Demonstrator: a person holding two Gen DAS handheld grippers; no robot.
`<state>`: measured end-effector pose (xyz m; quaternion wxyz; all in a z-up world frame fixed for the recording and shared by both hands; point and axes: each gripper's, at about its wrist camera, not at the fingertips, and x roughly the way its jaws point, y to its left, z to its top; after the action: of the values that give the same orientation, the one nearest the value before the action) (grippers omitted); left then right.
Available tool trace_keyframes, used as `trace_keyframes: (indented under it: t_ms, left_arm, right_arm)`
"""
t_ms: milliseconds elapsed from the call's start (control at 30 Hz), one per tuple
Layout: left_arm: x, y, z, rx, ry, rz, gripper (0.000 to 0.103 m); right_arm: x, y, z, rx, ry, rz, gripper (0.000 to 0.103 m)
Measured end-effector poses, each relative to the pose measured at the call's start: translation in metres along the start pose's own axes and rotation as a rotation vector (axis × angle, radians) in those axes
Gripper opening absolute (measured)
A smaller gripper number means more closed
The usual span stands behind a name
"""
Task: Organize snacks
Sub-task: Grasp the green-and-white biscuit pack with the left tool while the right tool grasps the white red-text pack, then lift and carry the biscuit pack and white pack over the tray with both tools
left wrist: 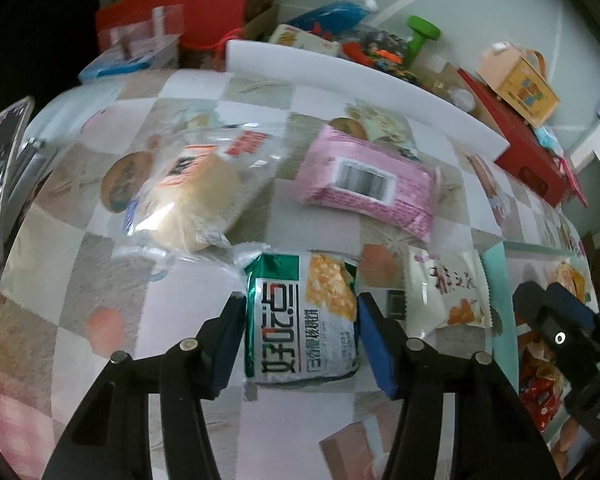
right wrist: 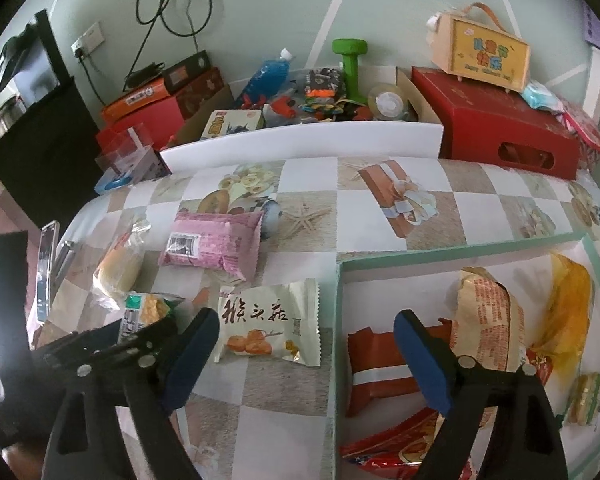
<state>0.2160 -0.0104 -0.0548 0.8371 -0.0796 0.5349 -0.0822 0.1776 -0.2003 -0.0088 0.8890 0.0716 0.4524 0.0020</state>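
Observation:
My left gripper [left wrist: 300,300] is shut on a green-and-white snack packet [left wrist: 300,320], its blue pads against the packet's two long sides on the checked tablecloth. The same packet [right wrist: 144,312] shows in the right wrist view beside the left gripper [right wrist: 112,344]. A cream packet [left wrist: 448,292] [right wrist: 268,324] lies just to its right. Behind lie a pink packet [left wrist: 372,184] [right wrist: 212,244] and a bun in clear wrap [left wrist: 192,192] [right wrist: 116,268]. My right gripper [right wrist: 306,356] is open above the left wall of the mint-rimmed box [right wrist: 340,320], nothing between its pads.
Inside the box lie a red packet [right wrist: 376,368], a beige one [right wrist: 488,320], a yellow one [right wrist: 568,308] and others. A white board [right wrist: 300,140] edges the table's back, with a red carton [right wrist: 500,128] and clutter behind. A phone [right wrist: 46,264] lies at the left edge.

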Motion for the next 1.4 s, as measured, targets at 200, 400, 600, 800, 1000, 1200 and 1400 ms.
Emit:
trace_keyframes:
  t_ms: [200, 400, 600, 800, 1000, 1200, 1400]
  left_arm:
    - [-0.004, 0.019, 0.002, -0.057, 0.026, -0.007, 0.057]
    - [-0.007, 0.03, 0.003, -0.095, 0.053, -0.005, 0.057]
    - [-0.011, 0.039, 0.002, -0.115, 0.062, -0.012, 0.057]
    - [-0.011, 0.041, 0.001, -0.127, 0.068, -0.014, 0.057]
    - [-0.011, 0.042, 0.001, -0.129, 0.069, -0.015, 0.057]
    - [-0.01, 0.041, 0.001, -0.122, 0.069, -0.011, 0.057]
    - [-0.01, 0.041, 0.002, -0.12, 0.07, -0.01, 0.057]
  right_arm:
    - [0.005, 0.019, -0.003, -0.072, 0.013, 0.003, 0.077]
    - [0.019, 0.04, -0.001, -0.142, 0.041, 0.01, 0.076]
    - [0.043, 0.049, 0.003, -0.197, 0.095, -0.025, 0.076]
    - [0.057, 0.048, 0.008, -0.193, 0.114, -0.04, 0.076]
    - [0.07, 0.049, 0.013, -0.196, 0.135, -0.047, 0.076]
    - [0.067, 0.052, 0.008, -0.208, 0.136, -0.041, 0.076]
    - [0.066, 0.062, -0.005, -0.255, 0.148, -0.034, 0.075]
